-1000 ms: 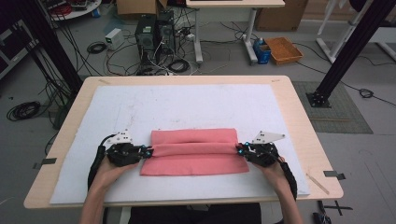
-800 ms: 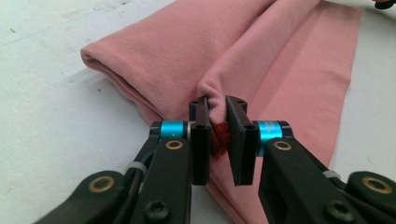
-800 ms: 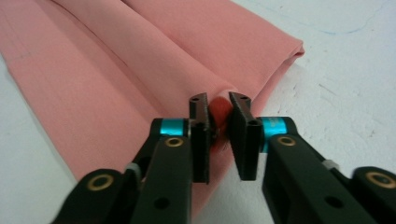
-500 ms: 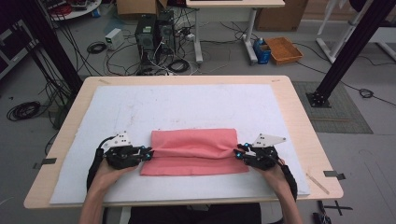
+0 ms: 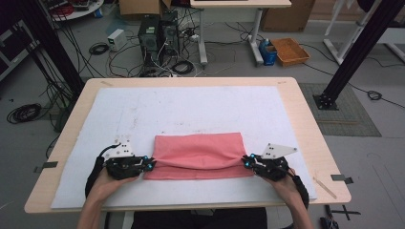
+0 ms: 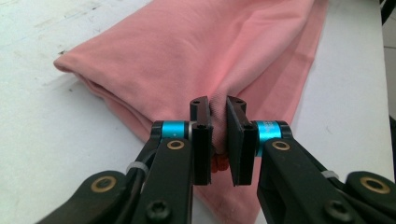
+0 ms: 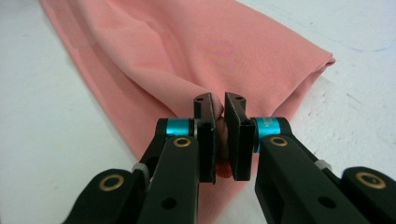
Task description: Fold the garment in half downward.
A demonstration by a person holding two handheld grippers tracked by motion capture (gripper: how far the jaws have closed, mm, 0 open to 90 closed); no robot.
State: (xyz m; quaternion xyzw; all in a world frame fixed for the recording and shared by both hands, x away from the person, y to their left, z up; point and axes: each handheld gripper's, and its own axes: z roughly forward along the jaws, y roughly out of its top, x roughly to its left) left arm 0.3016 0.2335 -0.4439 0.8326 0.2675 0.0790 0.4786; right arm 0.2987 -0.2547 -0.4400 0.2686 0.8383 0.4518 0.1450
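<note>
Cloth [image 5: 198, 150], pink and folded, is laid on the white mat [image 5: 191, 109]. Its left end is pinched by the left gripper [image 6: 218, 135]. Its right end is pinched by the right gripper [image 7: 219, 135], whose jaws have just been closing on the fabric.

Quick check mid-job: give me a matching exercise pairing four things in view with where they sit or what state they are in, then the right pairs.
Things:
1. pink cloth
2. left hand-held gripper
3. right hand-held gripper
4. orange tray

Places or states:
A. on the floor beyond the table
B. shut on the cloth's right end
C. folded, lying on the white mat
D. shut on the cloth's left end

Pairs: 1-C, 2-D, 3-B, 4-A
</note>
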